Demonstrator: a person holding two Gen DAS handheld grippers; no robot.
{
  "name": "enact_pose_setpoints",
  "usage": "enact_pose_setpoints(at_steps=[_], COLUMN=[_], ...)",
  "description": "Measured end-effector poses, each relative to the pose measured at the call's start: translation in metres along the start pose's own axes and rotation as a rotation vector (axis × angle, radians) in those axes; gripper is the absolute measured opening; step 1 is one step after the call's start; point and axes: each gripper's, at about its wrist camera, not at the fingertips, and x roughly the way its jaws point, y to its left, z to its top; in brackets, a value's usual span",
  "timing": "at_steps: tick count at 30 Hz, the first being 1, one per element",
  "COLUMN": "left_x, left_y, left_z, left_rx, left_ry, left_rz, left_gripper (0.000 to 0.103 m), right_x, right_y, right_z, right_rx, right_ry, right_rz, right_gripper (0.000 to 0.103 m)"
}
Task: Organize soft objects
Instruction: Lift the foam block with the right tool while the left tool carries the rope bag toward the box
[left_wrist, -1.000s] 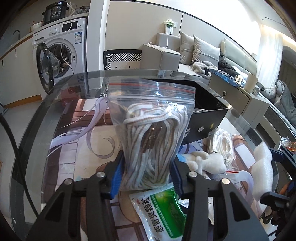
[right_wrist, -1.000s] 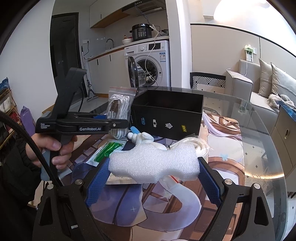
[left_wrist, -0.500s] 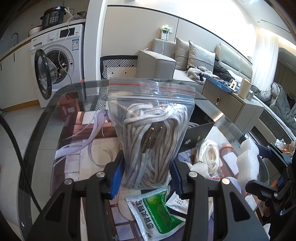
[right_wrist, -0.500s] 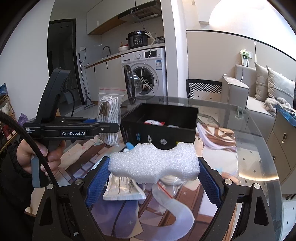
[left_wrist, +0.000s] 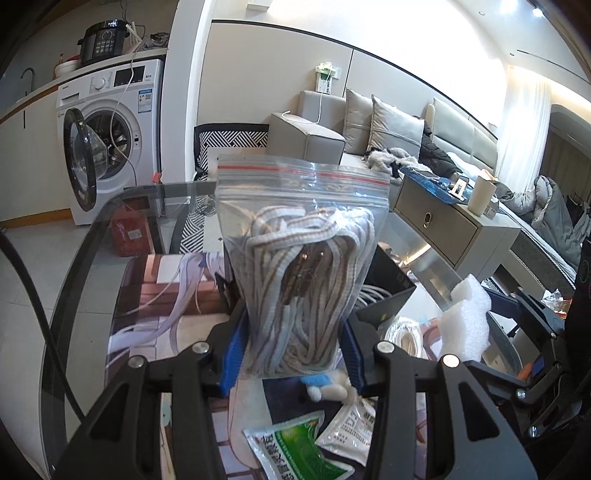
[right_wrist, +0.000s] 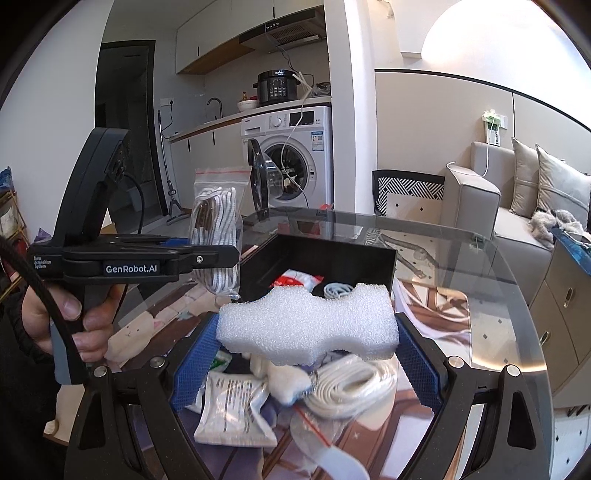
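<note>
My left gripper (left_wrist: 293, 354) is shut on a clear zip bag of striped cord (left_wrist: 299, 273) and holds it upright above the table; the bag also shows in the right wrist view (right_wrist: 216, 236). My right gripper (right_wrist: 306, 354) is shut on a white foam block (right_wrist: 308, 325), held in the air in front of an open black box (right_wrist: 332, 254). The foam block shows at the right of the left wrist view (left_wrist: 467, 321). The box holds a red and white item (right_wrist: 295, 278) and a pale coil (right_wrist: 338, 290).
On the glass table (right_wrist: 498, 295) below lie a white cord coil in a bag (right_wrist: 351, 387), a white sachet (right_wrist: 236, 410), a green sachet (left_wrist: 295, 450) and a small plush toy (left_wrist: 328, 387). A washing machine (right_wrist: 291, 158) and a sofa (right_wrist: 480, 206) stand beyond.
Both grippers have risen with their loads. The right gripper has come closer to the black box, whose inside now shows. The left gripper has lifted the bag higher and turned slightly.
</note>
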Motion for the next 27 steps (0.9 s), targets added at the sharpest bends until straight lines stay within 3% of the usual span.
enact_pose_setpoints(at_steps=[15,21,27], left_x=[0.017,0.023,0.032], left_y=[0.002,0.000,0.002], left_z=[0.016,0.017,0.024], left_rx=[0.002,0.009,0.014], left_ry=[-0.007,-0.001,0.014], left_rz=[0.001,-0.007,-0.016], left_gripper=[0.045,0.045,0.045], right_x=[0.034,0.036,0.049], right_y=[-0.024,-0.039,-0.048], right_z=[0.028,0.041,0.053], right_rx=[0.022,0.021,0.008], right_ry=[-0.007,-0.042,-0.024], right_rz=[-0.034,-0.090,-0.075], right_gripper=[0.092,0.092,0.092])
